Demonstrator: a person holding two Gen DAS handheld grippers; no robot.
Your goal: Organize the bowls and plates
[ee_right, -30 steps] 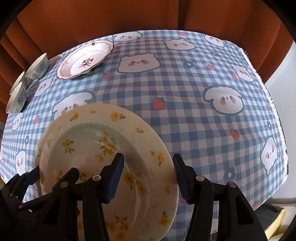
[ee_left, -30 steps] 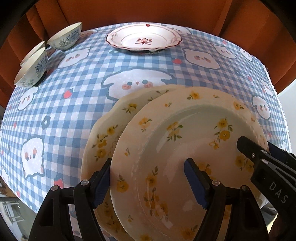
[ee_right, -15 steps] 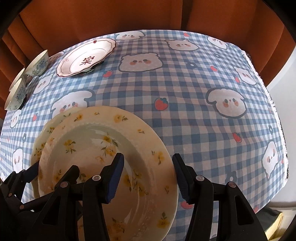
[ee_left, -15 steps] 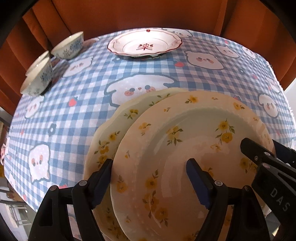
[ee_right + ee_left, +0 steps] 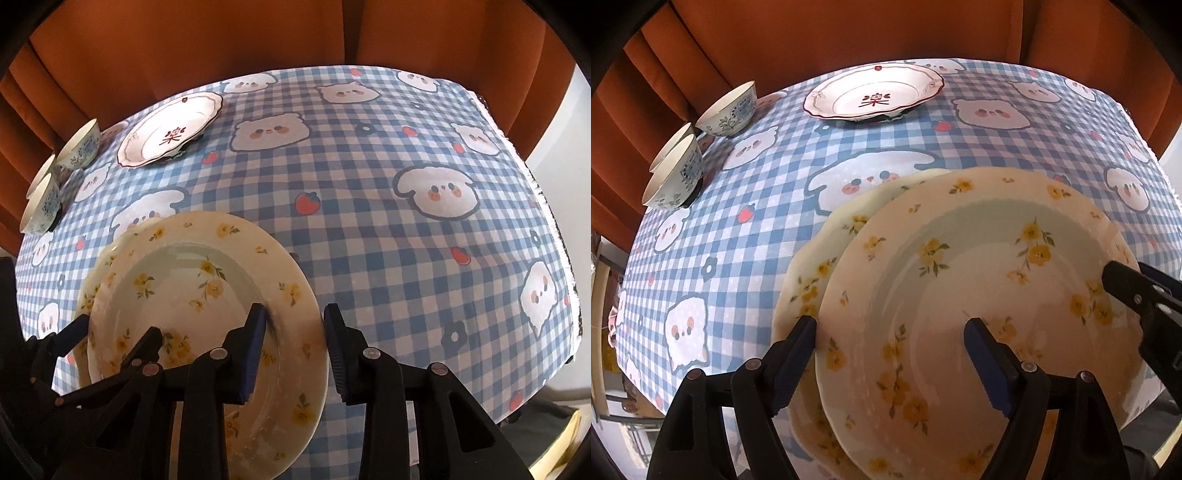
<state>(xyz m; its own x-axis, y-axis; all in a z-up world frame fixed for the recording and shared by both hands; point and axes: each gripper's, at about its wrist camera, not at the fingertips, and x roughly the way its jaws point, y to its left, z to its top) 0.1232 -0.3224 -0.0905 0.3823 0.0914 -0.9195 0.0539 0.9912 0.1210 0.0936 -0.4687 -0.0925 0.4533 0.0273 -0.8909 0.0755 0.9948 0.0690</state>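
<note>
Two cream plates with yellow flowers are stacked; the upper plate (image 5: 960,295) (image 5: 192,295) lies offset on the lower plate (image 5: 827,258) (image 5: 86,299). My left gripper (image 5: 890,339) straddles the stack's left rim, one finger outside, one inside the upper plate. My right gripper (image 5: 295,325) straddles the upper plate's right rim with the jaws apart; it shows in the left wrist view (image 5: 1137,295). A white plate with a red rim (image 5: 873,96) (image 5: 170,134) sits at the far side. Three blue-patterned bowls (image 5: 729,110) (image 5: 79,149) stand far left, two of them nested (image 5: 674,177) (image 5: 40,203).
The table carries a blue checked cloth with cartoon animals (image 5: 369,184). An orange curtain (image 5: 849,33) hangs behind it. The cloth's right edge (image 5: 554,236) drops off beside a pale wall.
Both cameras have risen and pulled back a little, with the table seen lower in view. The right jaws have narrowed around the upper plate's rim. The plates stay between the fingers.
</note>
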